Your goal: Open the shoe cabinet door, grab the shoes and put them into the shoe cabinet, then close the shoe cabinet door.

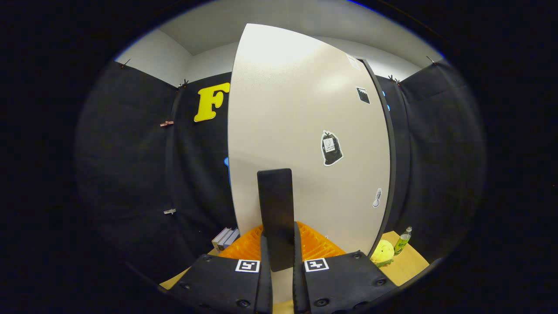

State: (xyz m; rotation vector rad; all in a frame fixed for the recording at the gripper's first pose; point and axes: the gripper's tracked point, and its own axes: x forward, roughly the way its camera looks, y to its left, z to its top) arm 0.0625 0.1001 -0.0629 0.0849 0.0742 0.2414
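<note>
Gripper (279, 257): fingers clamped on door handle (275, 213).
Cabinet door (301, 131): right ahead, pale, w/ stickers.

Cabinet door (296, 131): off-white, faintly speckled, dark edge strip; black-and-white stickers (331, 148) on it. Handle (275, 218): black. Ribbed surface (316, 246) beneath: bright orange. Table (407, 264): light wood tone. Soft toy (382, 252): yellow. Bottle (403, 240): green. Books (225, 238): white and grey-blue.
</note>
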